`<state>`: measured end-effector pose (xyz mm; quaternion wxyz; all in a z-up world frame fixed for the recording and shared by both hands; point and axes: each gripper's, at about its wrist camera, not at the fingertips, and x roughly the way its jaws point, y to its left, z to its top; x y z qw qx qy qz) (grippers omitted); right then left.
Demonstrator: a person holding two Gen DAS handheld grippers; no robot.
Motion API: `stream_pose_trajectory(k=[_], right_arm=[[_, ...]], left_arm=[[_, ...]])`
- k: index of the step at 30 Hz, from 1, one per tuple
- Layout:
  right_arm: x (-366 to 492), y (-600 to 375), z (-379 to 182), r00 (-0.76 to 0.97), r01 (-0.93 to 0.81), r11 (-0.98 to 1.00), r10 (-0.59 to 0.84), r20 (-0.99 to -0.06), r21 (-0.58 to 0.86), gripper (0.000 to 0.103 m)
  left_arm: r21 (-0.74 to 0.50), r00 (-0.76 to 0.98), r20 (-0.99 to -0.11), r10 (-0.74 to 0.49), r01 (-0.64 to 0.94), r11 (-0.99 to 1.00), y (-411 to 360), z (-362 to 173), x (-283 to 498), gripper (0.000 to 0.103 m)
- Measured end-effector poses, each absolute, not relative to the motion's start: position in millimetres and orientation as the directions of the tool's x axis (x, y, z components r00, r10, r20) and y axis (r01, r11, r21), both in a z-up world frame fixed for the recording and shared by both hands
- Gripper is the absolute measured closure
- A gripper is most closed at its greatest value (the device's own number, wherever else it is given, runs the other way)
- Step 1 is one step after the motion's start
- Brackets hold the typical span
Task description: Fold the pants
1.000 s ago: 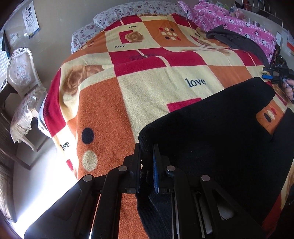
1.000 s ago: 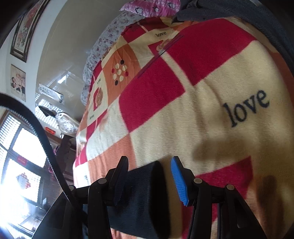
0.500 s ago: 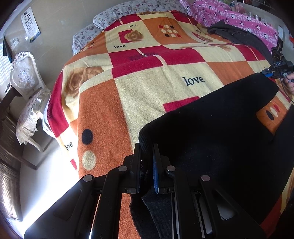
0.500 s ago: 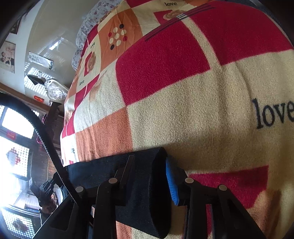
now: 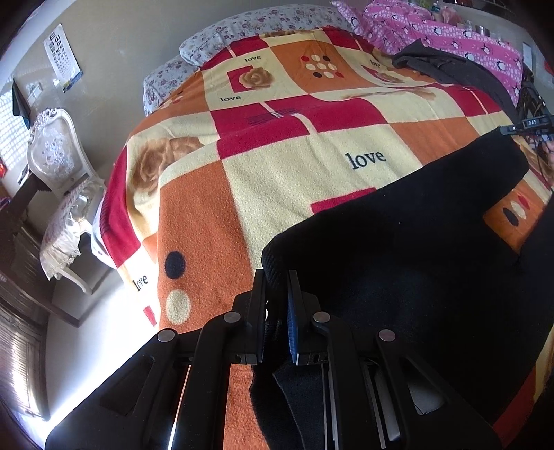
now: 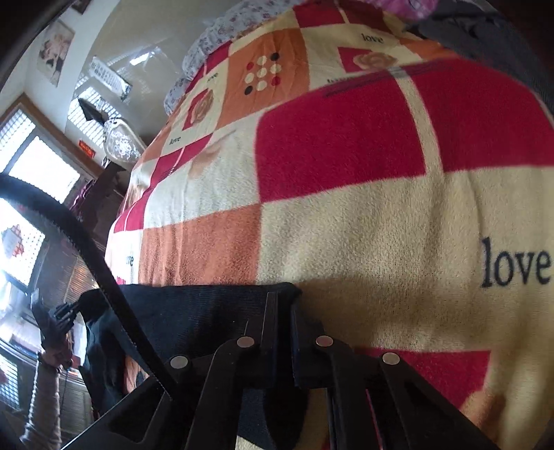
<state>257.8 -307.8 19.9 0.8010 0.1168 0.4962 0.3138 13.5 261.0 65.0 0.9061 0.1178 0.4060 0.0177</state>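
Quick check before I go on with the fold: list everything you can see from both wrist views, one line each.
pants: one, black, spread on the blanket's near side, an edge pinched at each end
blanket: one, orange, red and cream checks, covers the bed
pillows: floral, at the bed's far end, count unclear
pyjama fabric: pink, spotted, far right of bed
dark garment: one, grey-black, beside the pink fabric
chair: one, white, left of bed
eye chart: one, on the wall
left gripper: shut on pants
right gripper: just closed on pants
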Motion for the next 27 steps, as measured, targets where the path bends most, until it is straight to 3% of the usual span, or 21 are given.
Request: stream_pose_trajectory(k=[6,12,20,23,27], right_arm=[[184.3,-313.0,80.6,0.392,-0.581,0.756,0.585,-0.711,0.302,0.102],[95.0,-332.0,102.9,0.442,-0.676,0.723,0.554,-0.705,0.144,0.102],[-21.1,-346.6,69.7,0.432,-0.747,0.665,0.473,-0.768,-0.011,0.102],[-48.4,-353.1,37.5,0.399,-0.765,0.643,0.425,-0.812,-0.040,0.102],[-66.0,-369.4,21.5,0.419,-0.759,0.646,0.385,-0.822,-0.085,0.102]], left_arm=[[0.264,0.718,-0.680,0.149,0.050,0.963,255.5,82.4,-38.3,0.094],[0.317,0.738,-0.652,0.175,0.055,0.947,238.4,78.3,-105.9,0.094],[0.304,0.625,-0.758,0.184,0.090,0.948,228.8,8.2,-183.5,0.092],[0.265,0.583,-0.780,0.227,-0.020,0.964,245.3,-10.5,-193.4,0.092],[0.131,0.631,-0.721,0.285,-0.280,0.951,281.5,11.4,-208.4,0.093]])
